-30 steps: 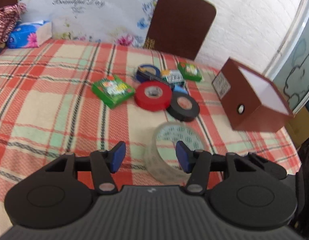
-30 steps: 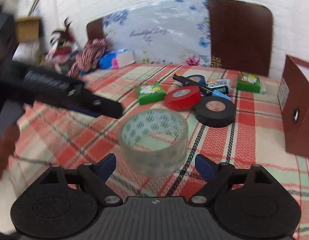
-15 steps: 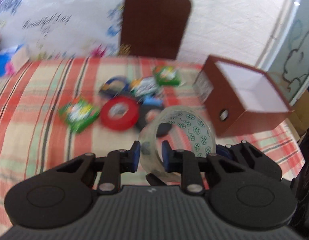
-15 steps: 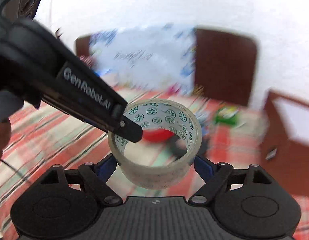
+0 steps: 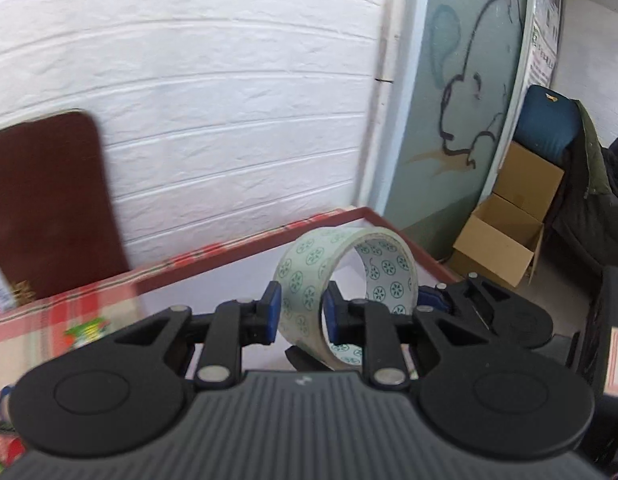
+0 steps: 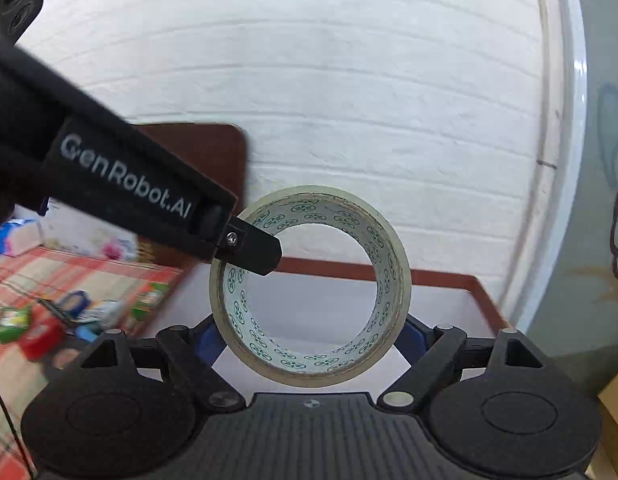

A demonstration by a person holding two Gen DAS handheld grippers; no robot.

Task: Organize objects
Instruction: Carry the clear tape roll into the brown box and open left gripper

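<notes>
A roll of clear tape with green printed circles (image 5: 349, 276) is pinched through its wall by my left gripper (image 5: 299, 314), one blue pad outside and one inside the ring. It hangs above the open brown box (image 5: 361, 216) with a white inside. In the right wrist view the same tape roll (image 6: 309, 284) sits between the spread fingers of my right gripper (image 6: 309, 340), whose blue pads stand at the roll's sides; contact cannot be told. The left gripper's finger (image 6: 249, 248) grips the roll's upper left edge. The box rim (image 6: 441, 278) lies behind.
Red tape (image 6: 41, 334), green packets (image 6: 13, 322) and a blue roll (image 6: 75, 300) lie on the plaid tablecloth (image 6: 69, 276) at left. A brown chair back (image 5: 45, 200) stands by the white wall. Cardboard boxes (image 5: 505, 236) sit on the floor at right.
My left gripper closed on the tape roll, lifted it off the table and carried it right, over the brown box. My right gripper followed with the roll between its fingers.
</notes>
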